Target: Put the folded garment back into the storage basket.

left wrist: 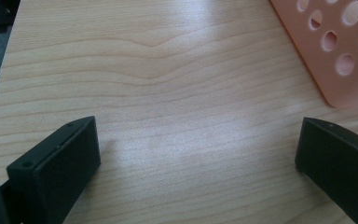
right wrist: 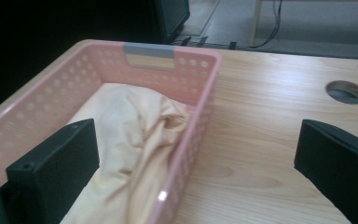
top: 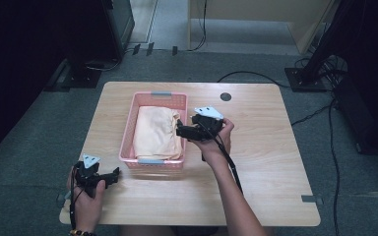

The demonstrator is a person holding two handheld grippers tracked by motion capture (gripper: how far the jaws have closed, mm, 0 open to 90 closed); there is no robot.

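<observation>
The left gripper [top: 109,176] is positioned at the near left of the worktop [top: 256,147], held in the person's left hand [top: 86,196]. It lies low over the wood, just beside the near left corner of the pink basket [top: 128,129] but apart from it. In the left gripper view, its jaws stand wide apart with bare wood grain between them; they hold nothing. A corner of the perforated basket wall [left wrist: 335,51] appears at the upper right of that view.

The pink basket sits at the centre of the worktop, long axis running away from the person, with a grey handle strip [top: 161,94] at its far end and another at its near end. A folded pale yellow cloth [top: 157,132] lies inside it, covering most of the basket floor. In the right gripper view the cloth [right wrist: 135,135] bunches up against the basket wall [right wrist: 200,121] nearest that gripper.

The right gripper [top: 183,131] is held in the person's right hand [top: 216,140] at the right long side of the basket, its tips reaching over the rim towards the cloth. Its jaws are fully spread: in the right gripper view one jaw lies over the basket and cloth, the other over bare worktop, with the basket wall between them. Nothing is gripped. Contact with the cloth cannot be determined.

A round cable port [top: 226,97] is set in the worktop at the far right of the basket.
</observation>
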